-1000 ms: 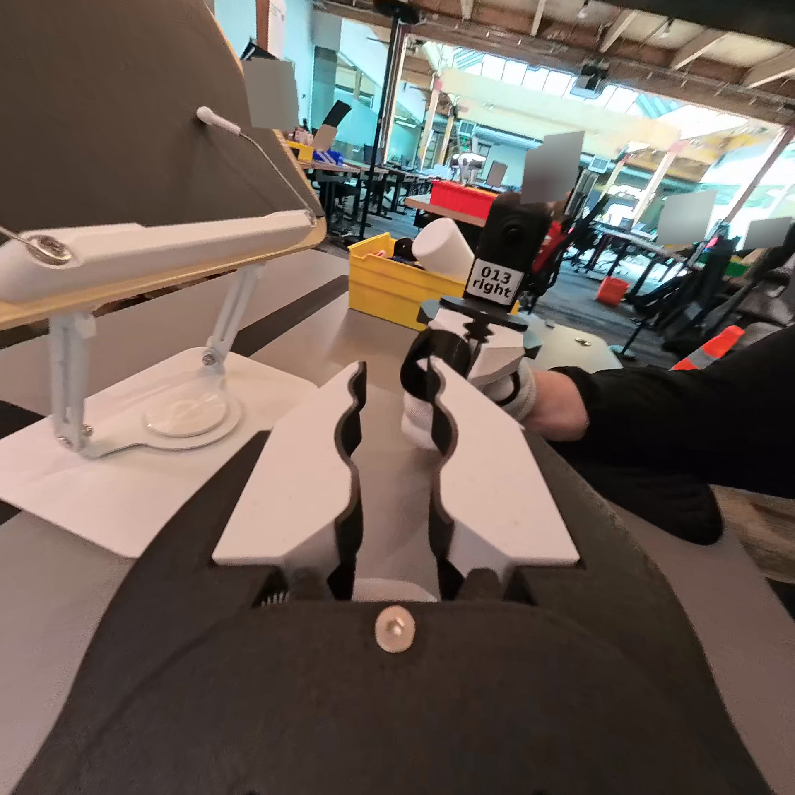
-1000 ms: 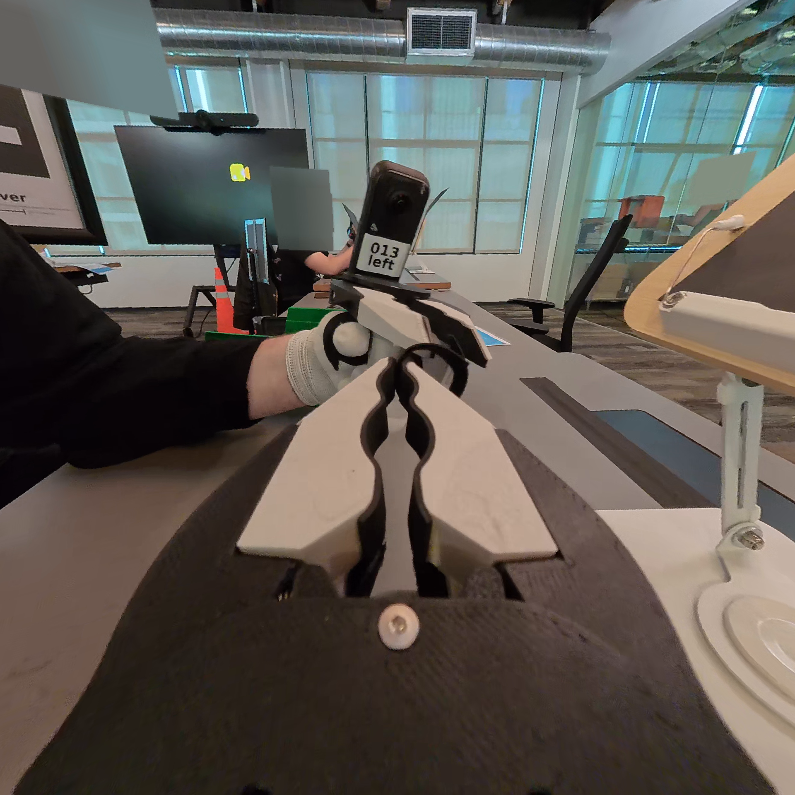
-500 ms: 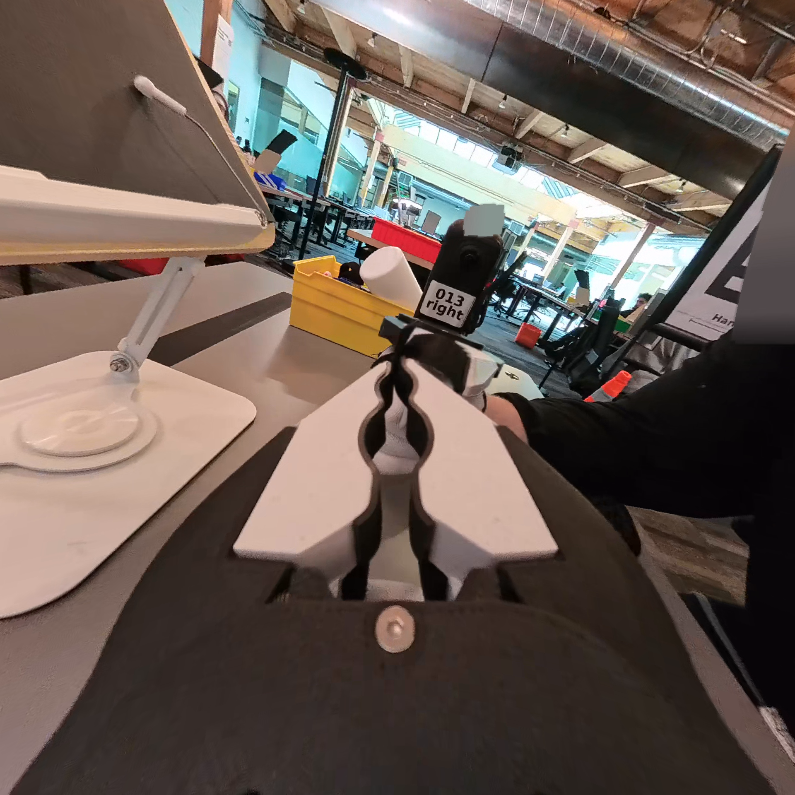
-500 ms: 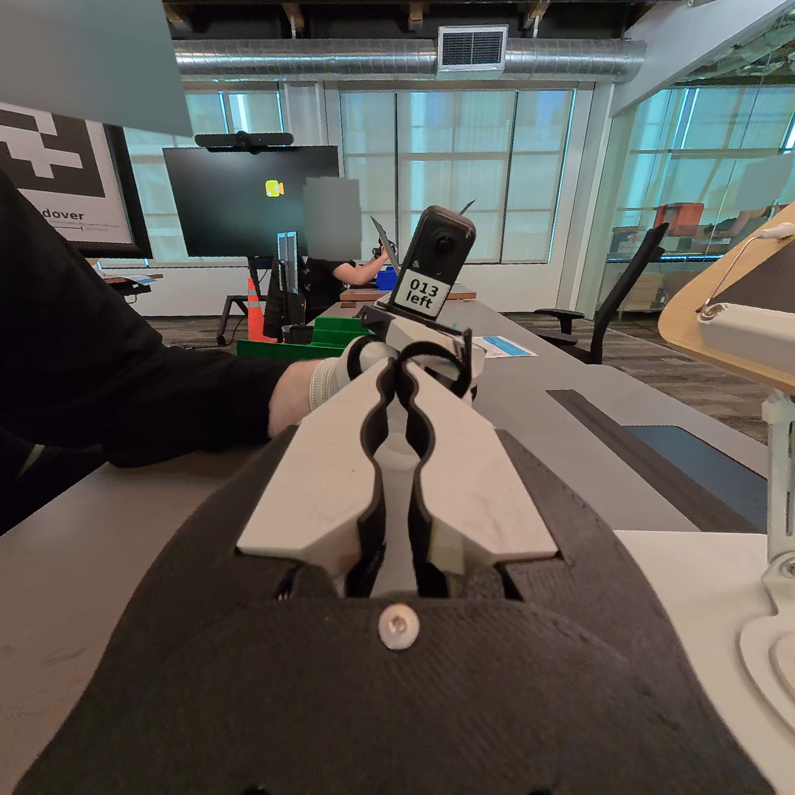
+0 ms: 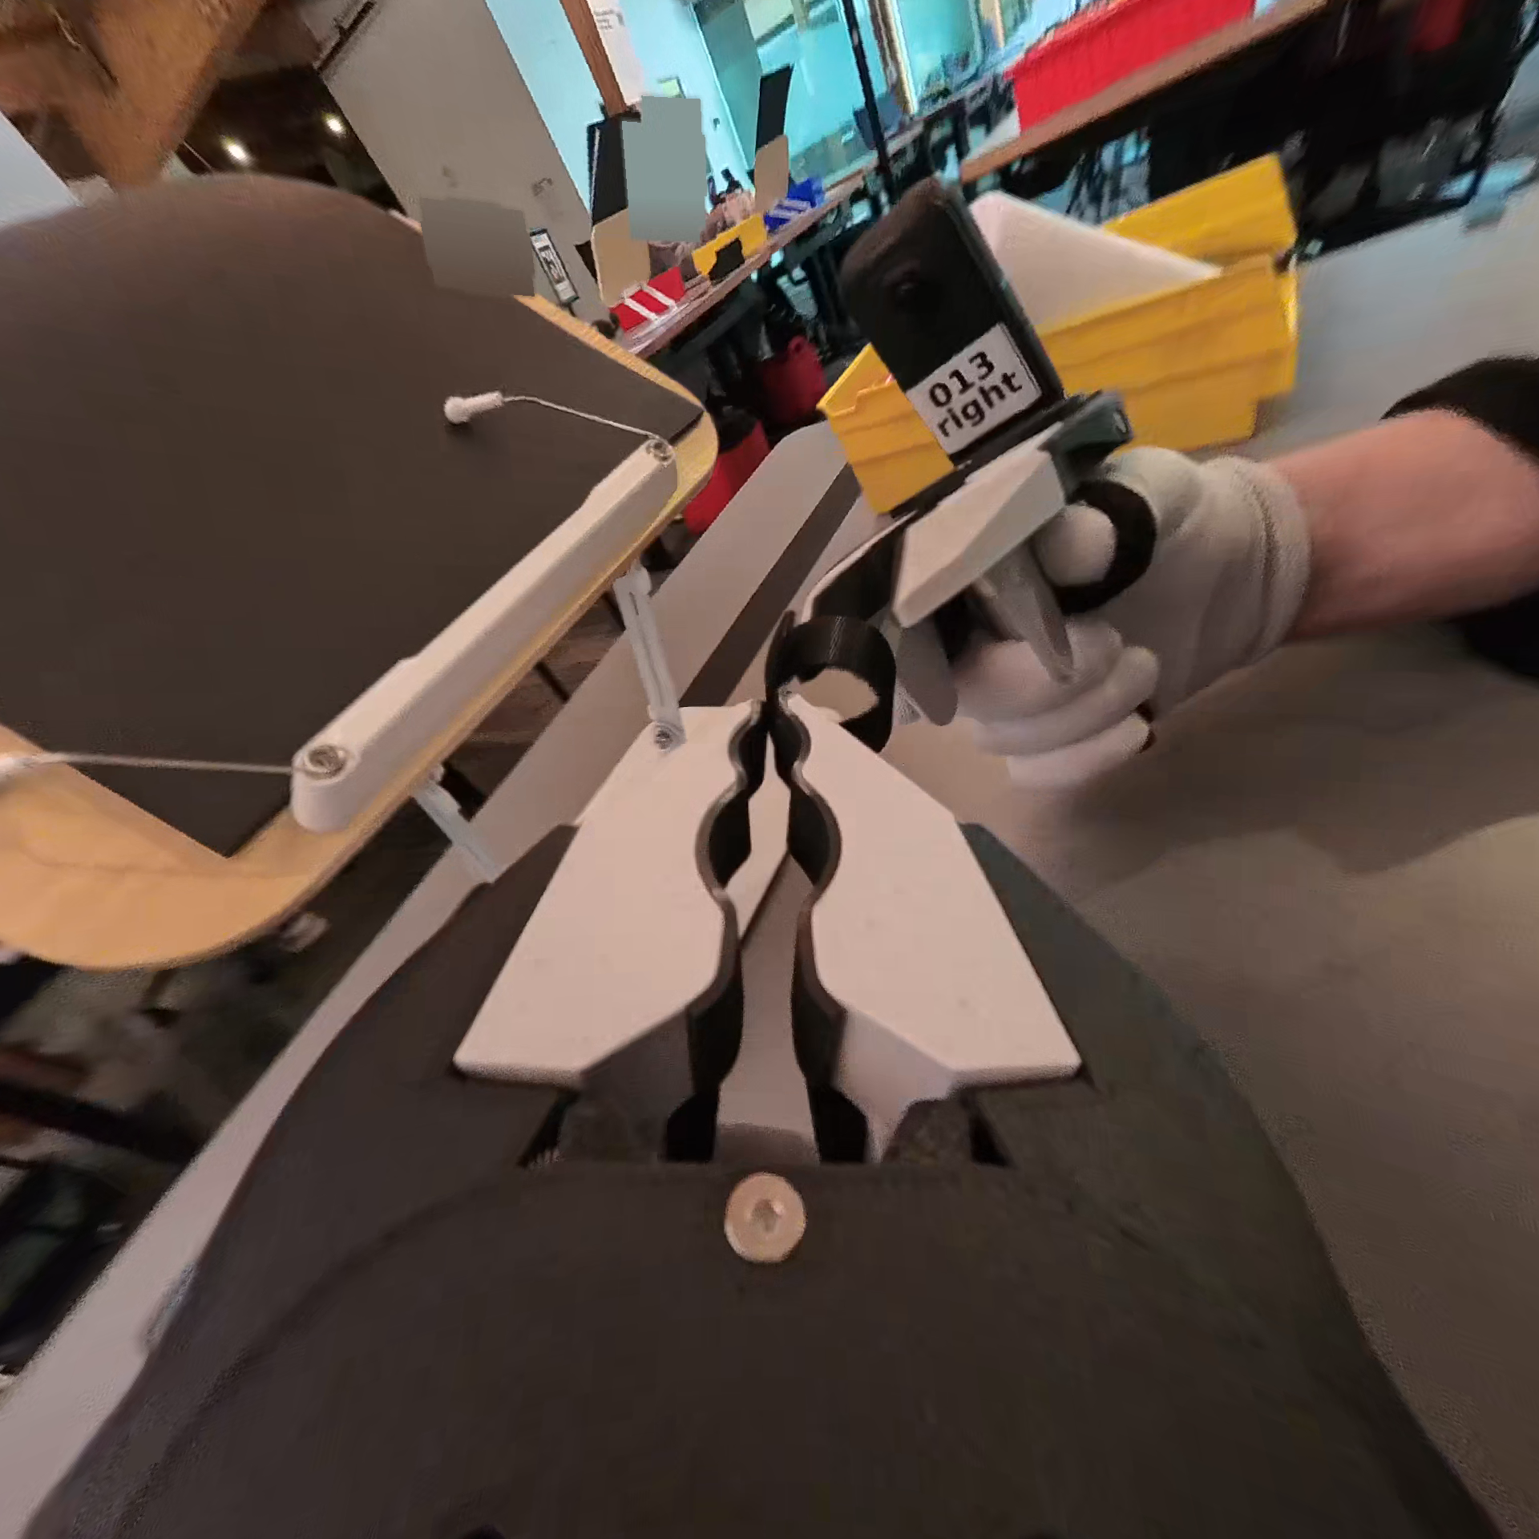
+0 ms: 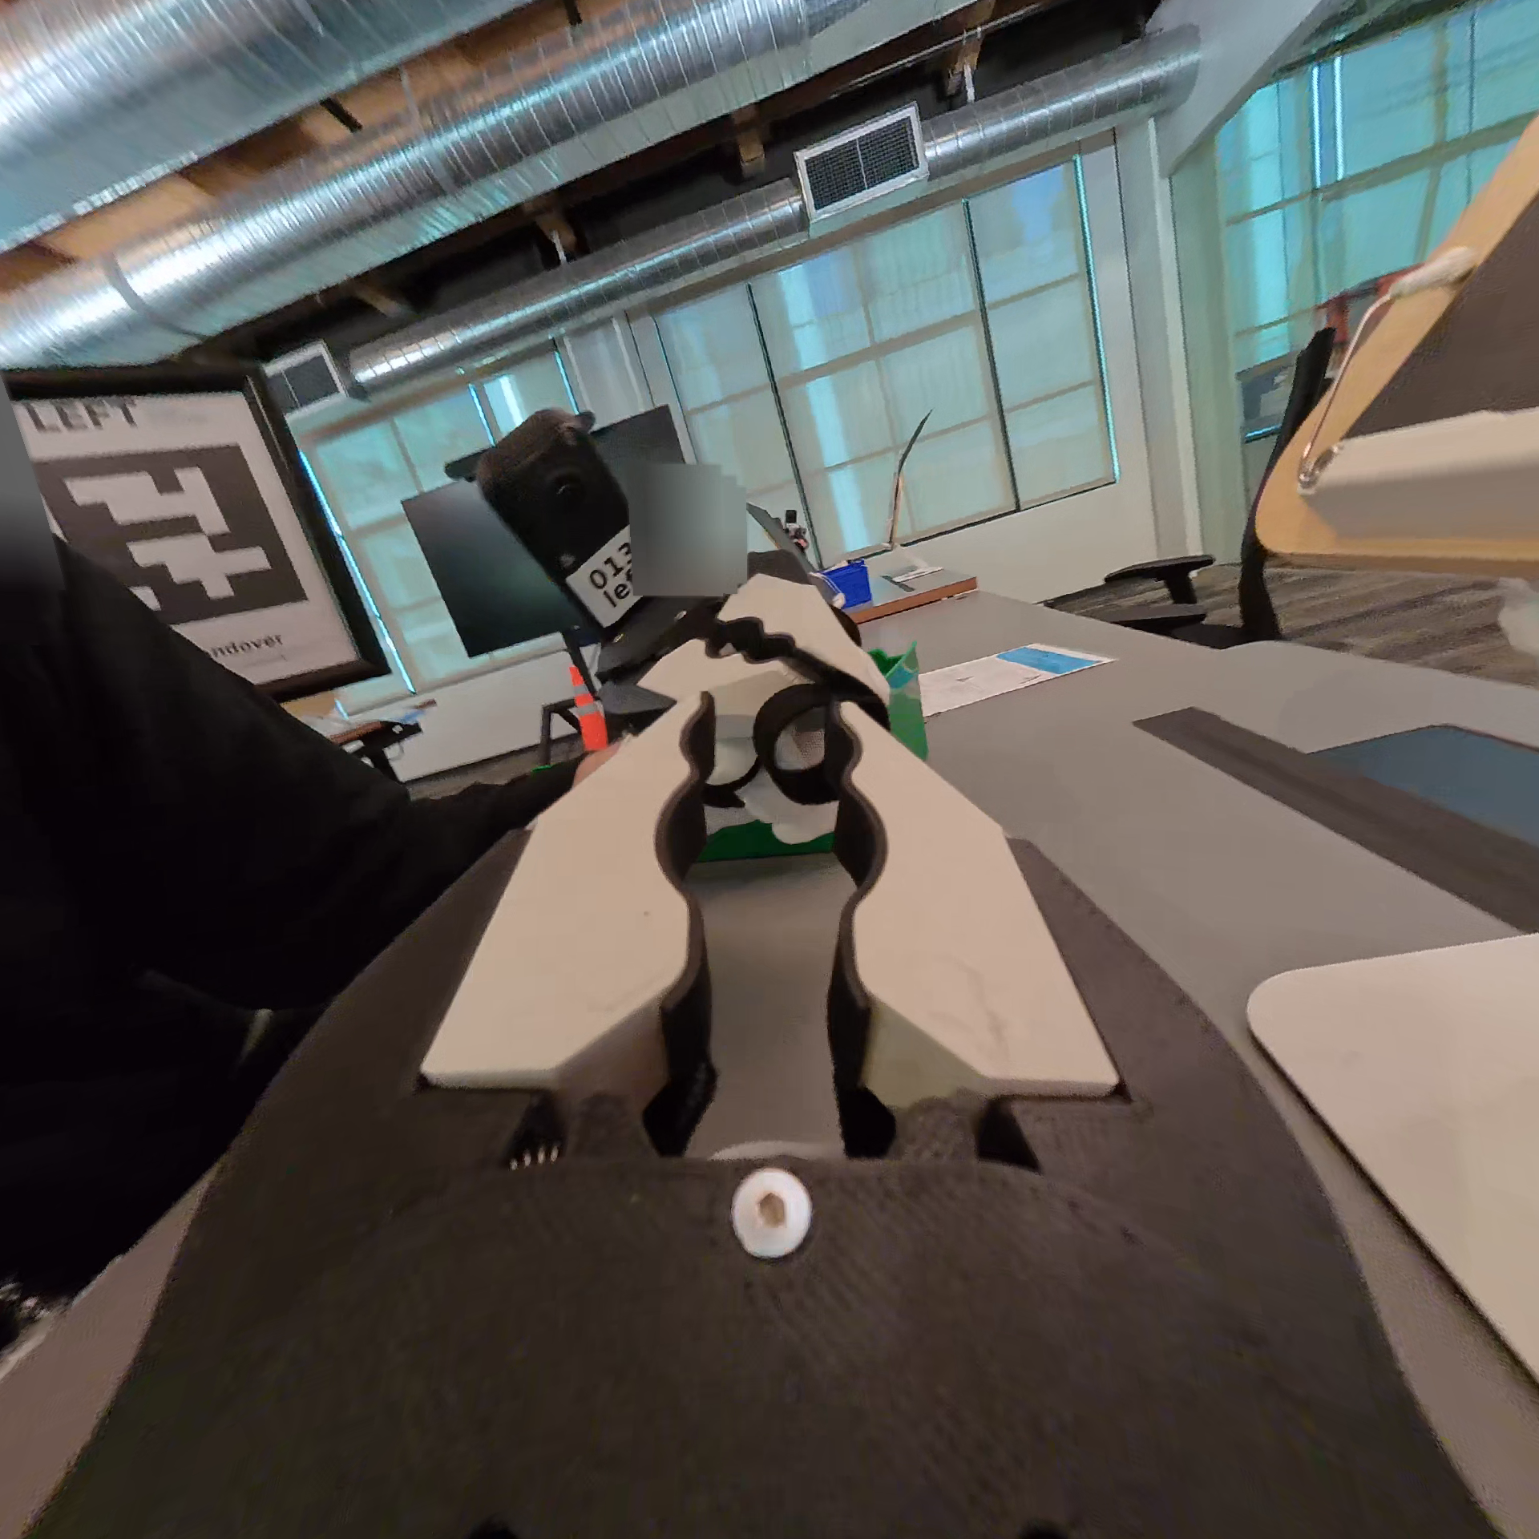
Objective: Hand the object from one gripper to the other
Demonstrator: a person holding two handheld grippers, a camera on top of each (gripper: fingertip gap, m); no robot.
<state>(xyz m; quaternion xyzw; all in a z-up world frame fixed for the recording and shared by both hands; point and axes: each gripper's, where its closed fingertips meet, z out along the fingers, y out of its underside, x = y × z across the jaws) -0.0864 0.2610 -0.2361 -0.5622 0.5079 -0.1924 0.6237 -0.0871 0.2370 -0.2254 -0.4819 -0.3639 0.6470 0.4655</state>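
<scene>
Each gripper is showing a black textured body with one silver screw at its middle and two white, wedge-shaped fingers point(image 5: 633, 908) lined with wavy black pads. The right gripper point(image 5: 841, 658) is carrying a black camera with a white label. The person is wearing white knit gloves point(image 5: 1166, 583) and black sleeves point(image 6: 191, 833).

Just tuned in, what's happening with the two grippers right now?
A person holds both grippers over the grey table. The left gripper is shut on the rim of a black ring. The right gripper is open, with the ring in its gap. The ring looks handed over to the left.
</scene>
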